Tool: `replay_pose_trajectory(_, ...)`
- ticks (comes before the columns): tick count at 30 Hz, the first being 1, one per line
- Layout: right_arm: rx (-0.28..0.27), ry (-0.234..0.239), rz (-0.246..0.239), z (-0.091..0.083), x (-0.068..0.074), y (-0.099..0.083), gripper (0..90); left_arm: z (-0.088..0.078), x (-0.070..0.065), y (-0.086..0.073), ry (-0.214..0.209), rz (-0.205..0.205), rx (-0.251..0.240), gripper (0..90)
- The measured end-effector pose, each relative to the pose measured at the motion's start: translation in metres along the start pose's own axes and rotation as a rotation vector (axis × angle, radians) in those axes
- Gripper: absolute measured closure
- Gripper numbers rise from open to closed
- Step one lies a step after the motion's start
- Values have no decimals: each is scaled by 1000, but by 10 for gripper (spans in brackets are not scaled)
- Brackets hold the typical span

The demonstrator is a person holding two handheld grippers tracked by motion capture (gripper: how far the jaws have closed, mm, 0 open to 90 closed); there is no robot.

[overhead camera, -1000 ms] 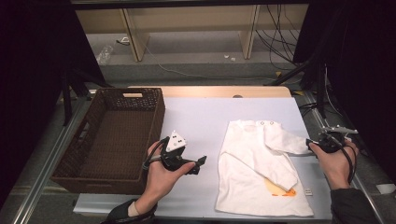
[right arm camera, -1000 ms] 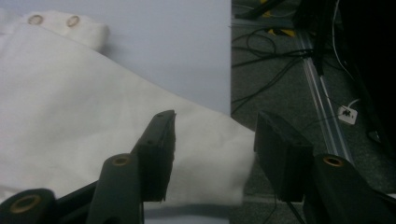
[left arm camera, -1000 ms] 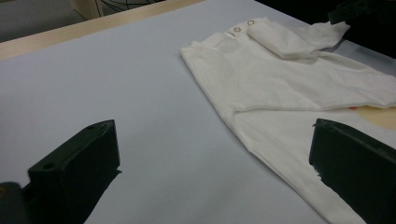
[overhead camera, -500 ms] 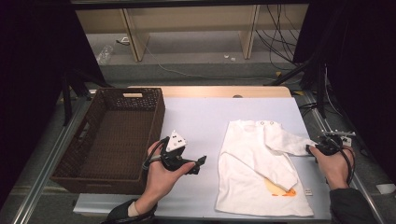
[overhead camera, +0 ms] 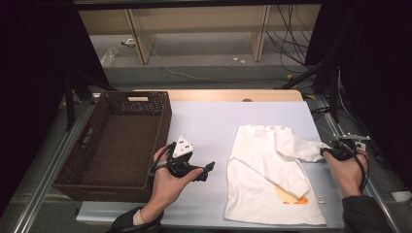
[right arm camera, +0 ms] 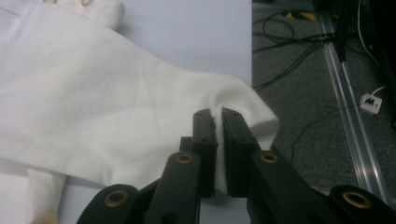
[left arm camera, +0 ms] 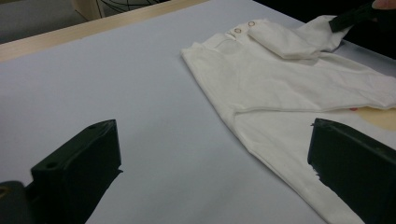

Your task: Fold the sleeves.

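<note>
White cotton long-sleeved baby shirt (overhead camera: 272,179), lying flat at right of the table (overhead camera: 209,126). Right gripper (right arm camera: 217,116) jaws have just been closing, now pinching the sleeve cuff (right arm camera: 243,107): fold likely next. Left gripper (overhead camera: 206,170) spread, idle beside brown wicker basket (overhead camera: 116,141).

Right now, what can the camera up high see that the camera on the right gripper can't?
High view: the brown basket and the left gripper, fingers open above the table. Right gripper view: up close, its fingers have just closed, pinching the sleeve cuff. Both: the white shirt lying flat and the right gripper.
</note>
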State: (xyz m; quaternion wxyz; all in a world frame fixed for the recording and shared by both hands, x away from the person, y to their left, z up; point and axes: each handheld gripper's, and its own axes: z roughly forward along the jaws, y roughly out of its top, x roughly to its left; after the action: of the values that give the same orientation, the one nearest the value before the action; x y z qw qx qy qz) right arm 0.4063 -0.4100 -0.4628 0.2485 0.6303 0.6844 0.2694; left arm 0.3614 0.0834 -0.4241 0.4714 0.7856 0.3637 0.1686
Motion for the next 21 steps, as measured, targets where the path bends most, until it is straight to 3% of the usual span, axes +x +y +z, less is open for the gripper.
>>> replay_pose_trajectory(11,-150,10,-114,-17,26,13,852,0,0,0,-1,0,1,21)
replay_pose_trajectory(15,-203,43,-184,-22,44,19,852,0,0,0,0,-1,1,21)
replay_pose_trajectory(21,-246,99,-245,-28,64,22,852,0,0,0,0,-1,0,22)
